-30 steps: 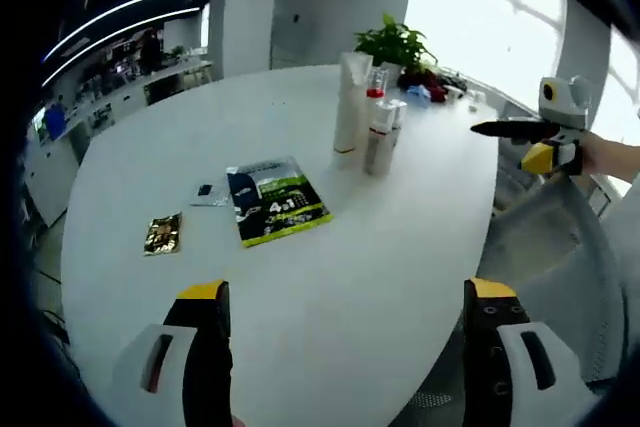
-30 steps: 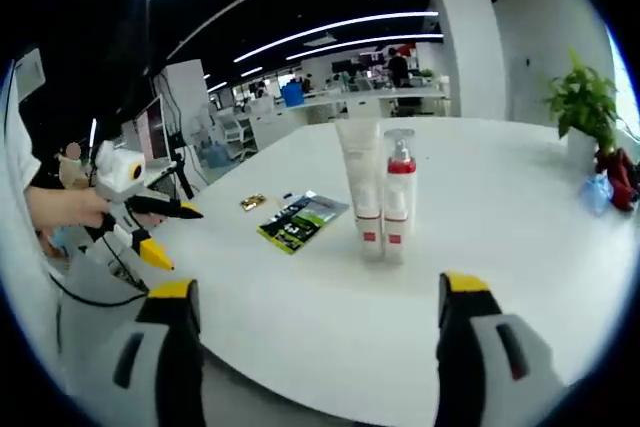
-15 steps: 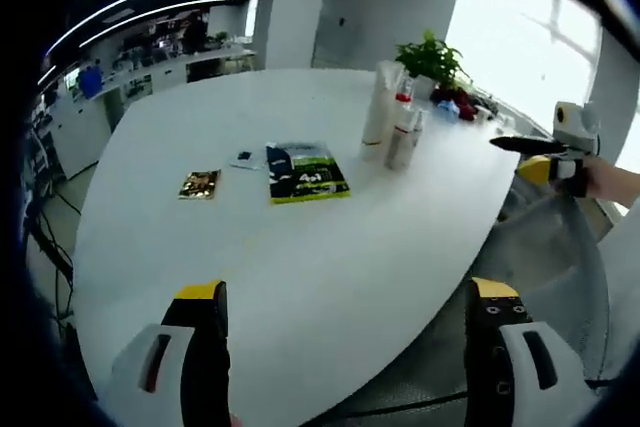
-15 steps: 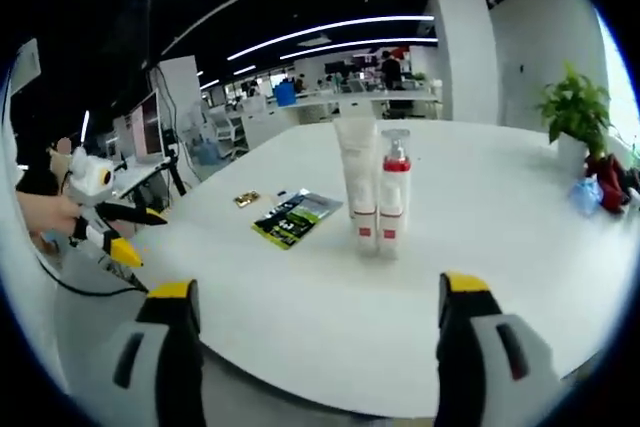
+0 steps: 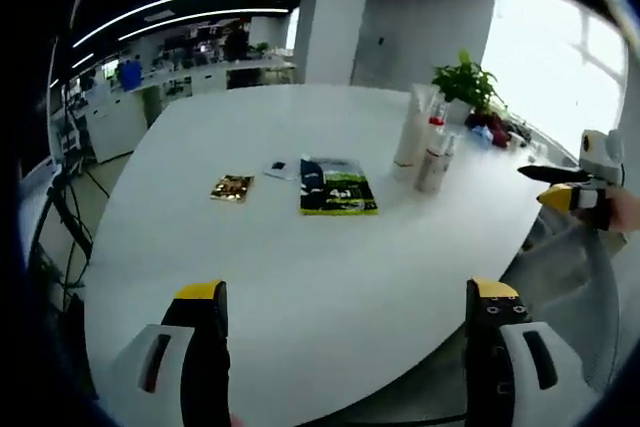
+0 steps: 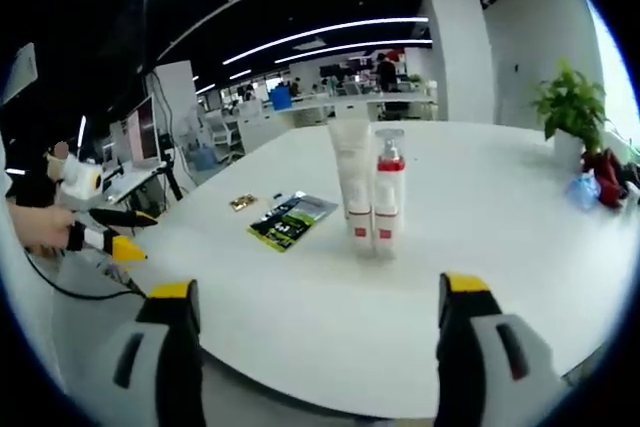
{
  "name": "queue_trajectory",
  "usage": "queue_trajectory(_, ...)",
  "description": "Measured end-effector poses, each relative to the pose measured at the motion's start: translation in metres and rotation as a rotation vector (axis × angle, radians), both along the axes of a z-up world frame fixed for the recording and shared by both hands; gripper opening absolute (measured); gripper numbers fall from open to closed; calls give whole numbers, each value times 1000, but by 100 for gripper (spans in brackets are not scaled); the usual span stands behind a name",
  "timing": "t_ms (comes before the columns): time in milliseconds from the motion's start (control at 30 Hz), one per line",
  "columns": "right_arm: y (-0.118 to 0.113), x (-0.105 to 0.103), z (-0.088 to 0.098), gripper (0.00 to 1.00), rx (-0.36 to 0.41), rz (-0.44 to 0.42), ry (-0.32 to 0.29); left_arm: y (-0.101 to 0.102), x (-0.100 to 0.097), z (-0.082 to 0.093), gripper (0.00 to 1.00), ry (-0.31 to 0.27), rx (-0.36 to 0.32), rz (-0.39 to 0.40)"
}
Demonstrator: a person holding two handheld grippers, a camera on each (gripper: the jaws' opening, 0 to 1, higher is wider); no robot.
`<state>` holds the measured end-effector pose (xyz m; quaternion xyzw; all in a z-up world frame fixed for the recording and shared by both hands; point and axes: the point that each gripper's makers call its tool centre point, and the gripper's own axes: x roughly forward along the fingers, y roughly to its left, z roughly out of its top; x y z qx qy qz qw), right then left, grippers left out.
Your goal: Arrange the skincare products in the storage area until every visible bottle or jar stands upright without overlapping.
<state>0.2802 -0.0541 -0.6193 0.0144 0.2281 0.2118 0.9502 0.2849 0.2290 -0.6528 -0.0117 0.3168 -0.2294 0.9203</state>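
Note:
A white tube [image 6: 352, 180] and a white pump bottle with a red collar [image 6: 386, 190] stand upright side by side on the round white table [image 6: 480, 267]; the left gripper view shows the tube [image 5: 411, 128] and the bottle [image 5: 433, 150] at the far right. A green-and-black sachet [image 5: 337, 187], a small gold sachet [image 5: 232, 187] and a small pale packet [image 5: 281, 168] lie flat near the middle. My left gripper [image 5: 342, 357] stands open over the near table edge, and appears at the left [image 6: 112, 232]. My right gripper [image 6: 312, 352] is open; it appears at the right [image 5: 565, 185].
A potted plant [image 6: 570, 112] and some small red and blue items [image 6: 600, 177] sit at the table's far side. Office desks and monitors fill the background. A hand [image 6: 40, 227] holds the left gripper off the table's left edge.
Both cameras have pulled back from the table, the left one most; the products look smaller and farther. Nothing on the table has moved.

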Motion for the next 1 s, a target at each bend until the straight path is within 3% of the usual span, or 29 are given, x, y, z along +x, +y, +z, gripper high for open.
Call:
queue_trajectory(300, 0, 0, 4, 100, 53, -7, -4, -11, 9, 7, 97, -1, 17, 30)
queue_trajectory(533, 0, 0, 4, 100, 61, -6, -7, -34, 22, -1, 97, 38, 17, 17)
queue_trajectory(767, 0, 0, 5, 99, 77, -3, -10, -60, 49, -14, 97, 57, 32, -22)
queue_trajectory(1000, 1, 1, 5, 99, 81, 0, -8, -89, 75, -22, 97, 56, 106, -70)
